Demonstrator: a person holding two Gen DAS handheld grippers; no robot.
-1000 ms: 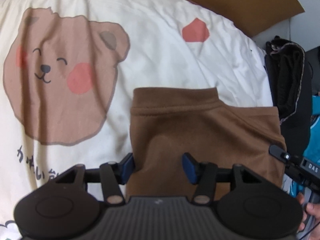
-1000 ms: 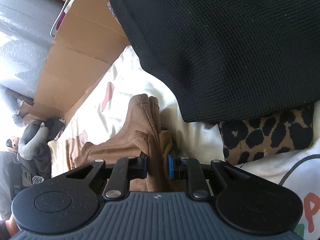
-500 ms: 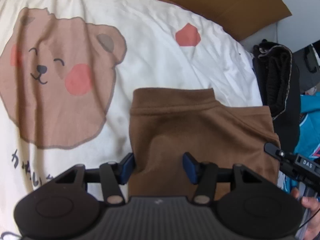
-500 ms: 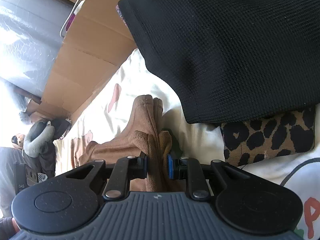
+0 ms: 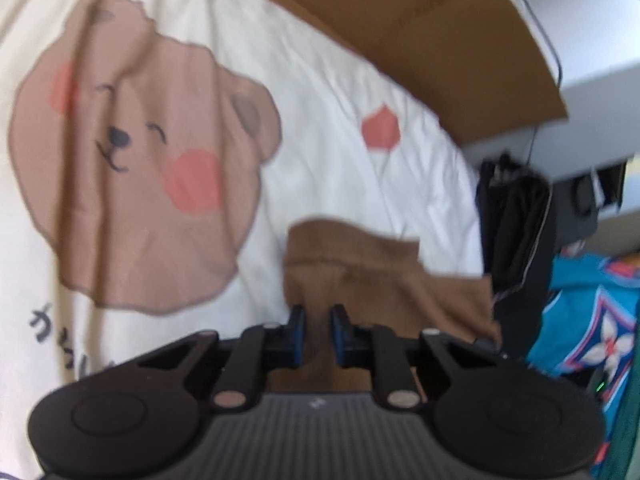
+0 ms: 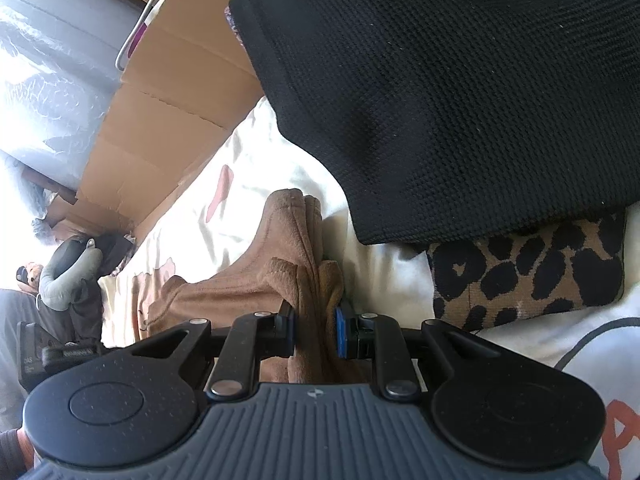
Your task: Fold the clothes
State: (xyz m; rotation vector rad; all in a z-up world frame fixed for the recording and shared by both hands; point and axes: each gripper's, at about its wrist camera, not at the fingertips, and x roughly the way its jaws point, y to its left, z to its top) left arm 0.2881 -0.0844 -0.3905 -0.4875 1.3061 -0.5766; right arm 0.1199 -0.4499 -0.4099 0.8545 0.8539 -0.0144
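Observation:
A brown garment lies folded on a cream bedsheet printed with a bear. My left gripper sits at its near left edge; the jaws are closing and the brown cloth is pinched between the blue pads. This view is blurred by motion. In the right wrist view my right gripper is shut on a bunched fold of the same brown garment, which rises in a ridge ahead of the fingers.
A black knit garment lies over a leopard-print cloth just right of the right gripper. Cardboard borders the bed's far side. A dark pile of clothes and a teal patterned fabric lie to the right.
The left jaws have gone from wide apart to nearly together on the brown garment's edge, and the left view has swung and blurred. The right gripper keeps its grip in place.

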